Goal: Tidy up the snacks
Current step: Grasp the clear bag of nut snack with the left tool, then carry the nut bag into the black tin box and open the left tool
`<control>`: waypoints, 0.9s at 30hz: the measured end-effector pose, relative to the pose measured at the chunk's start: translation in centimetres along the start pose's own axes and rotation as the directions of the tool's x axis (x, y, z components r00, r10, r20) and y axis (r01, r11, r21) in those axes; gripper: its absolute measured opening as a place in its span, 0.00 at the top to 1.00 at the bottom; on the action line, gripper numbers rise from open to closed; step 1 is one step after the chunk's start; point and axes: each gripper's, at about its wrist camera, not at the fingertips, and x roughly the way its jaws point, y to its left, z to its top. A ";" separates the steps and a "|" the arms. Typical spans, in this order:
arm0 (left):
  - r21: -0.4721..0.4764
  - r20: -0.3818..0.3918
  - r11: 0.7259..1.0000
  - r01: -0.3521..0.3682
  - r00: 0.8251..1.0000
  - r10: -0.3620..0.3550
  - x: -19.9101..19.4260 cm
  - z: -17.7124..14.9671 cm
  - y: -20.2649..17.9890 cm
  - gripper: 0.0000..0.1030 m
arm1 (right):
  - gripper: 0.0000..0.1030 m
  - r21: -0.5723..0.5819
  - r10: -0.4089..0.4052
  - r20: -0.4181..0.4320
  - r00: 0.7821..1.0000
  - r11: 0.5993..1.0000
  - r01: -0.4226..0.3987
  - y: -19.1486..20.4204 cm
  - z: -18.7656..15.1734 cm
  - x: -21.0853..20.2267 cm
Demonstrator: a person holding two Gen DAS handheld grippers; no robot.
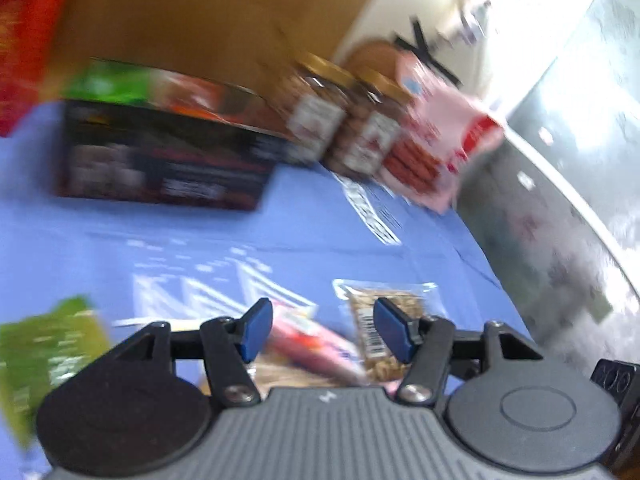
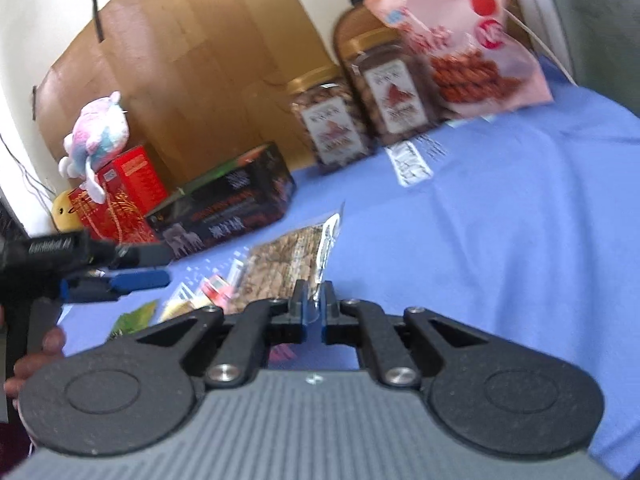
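Note:
My left gripper [image 1: 320, 330] is open above a small pile of snack packets: a clear nut-bar packet [image 1: 384, 320], a pink-red packet [image 1: 308, 340] and a green bag [image 1: 48, 356] on the blue cloth. My right gripper [image 2: 314, 312] is shut on the corner of the clear nut-bar packet [image 2: 288, 264]. The left gripper [image 2: 132, 278] shows at the left of the right wrist view, over the small packets [image 2: 208, 292]. Two gold-lidded nut jars [image 2: 332, 120] and a pink snack bag [image 2: 460, 40] stand at the back.
A black box [image 2: 232, 204] and red boxes [image 2: 120, 196] with a plush toy [image 2: 96, 128] sit at the back left against cardboard [image 2: 192, 52]. A grey metallic surface [image 1: 560, 184] borders the blue cloth [image 2: 500, 220] on the right.

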 end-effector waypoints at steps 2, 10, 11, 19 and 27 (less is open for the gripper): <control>0.035 -0.040 0.999 0.000 0.999 0.001 1.9 0.0 -1.4 0.43 | 0.91 0.027 -0.006 -0.005 1.000 1.000 0.006 -0.8 -0.5 -0.4; 0.119 -0.169 0.992 0.035 0.985 -0.014 7.1 -0.8 -5.5 0.45 | 0.90 0.069 0.028 -0.027 0.999 0.997 -0.026 -2.7 -1.4 -0.2; 0.109 -0.201 0.993 0.048 0.979 -0.025 7.9 -1.1 -5.6 0.52 | 0.90 0.066 0.032 -0.025 0.999 0.997 -0.031 -2.7 -1.5 -0.2; 0.161 -0.162 0.983 0.083 0.985 -0.057 6.9 -1.2 -6.6 0.75 | 0.92 0.058 0.038 0.005 0.999 0.998 -0.039 -2.4 -0.7 -0.2; 0.142 -0.041 0.989 0.040 0.999 -0.035 3.4 2.8 -3.8 0.75 | 0.92 -0.045 0.112 0.005 0.994 0.993 -0.112 1.0 2.4 2.8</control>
